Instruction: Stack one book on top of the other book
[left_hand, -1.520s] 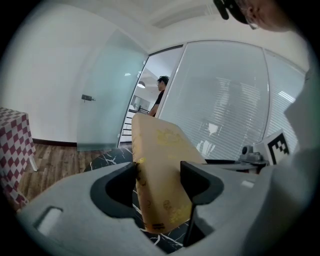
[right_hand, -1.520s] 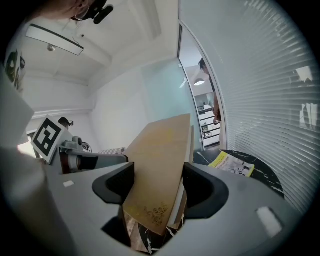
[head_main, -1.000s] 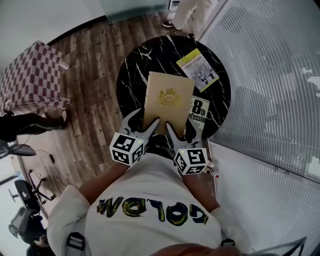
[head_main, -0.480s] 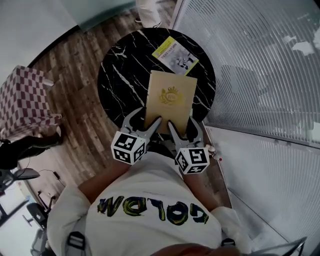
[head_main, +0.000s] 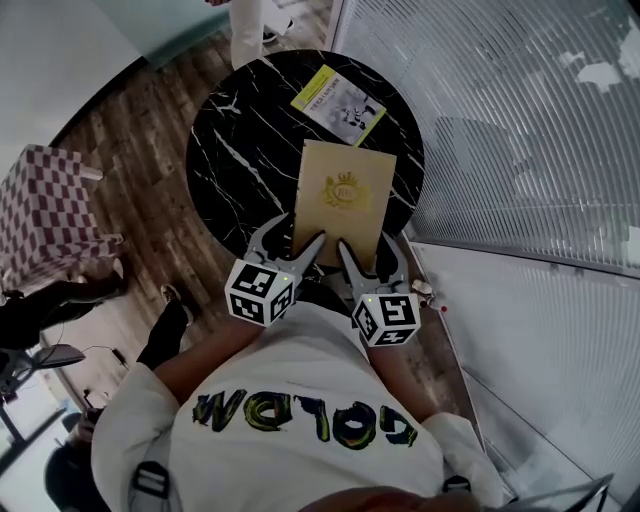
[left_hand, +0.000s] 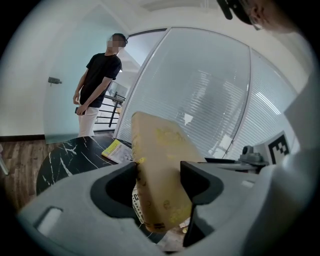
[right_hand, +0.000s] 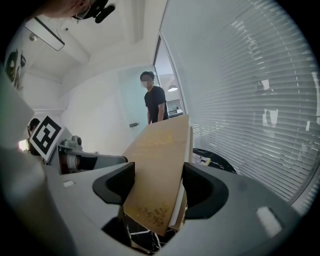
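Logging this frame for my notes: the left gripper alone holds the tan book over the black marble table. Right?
No, both hold it. The left gripper and the right gripper each have jaws closed on the tan book over the black marble table; the right gripper view shows its grip.

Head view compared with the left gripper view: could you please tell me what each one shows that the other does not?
Only the head view shows the checked seat and the black marble table's whole round outline. Only the left gripper view shows a bystander's black top and how the left gripper presses on both covers. Both show the gold book, the yellow booklet and part of that table.
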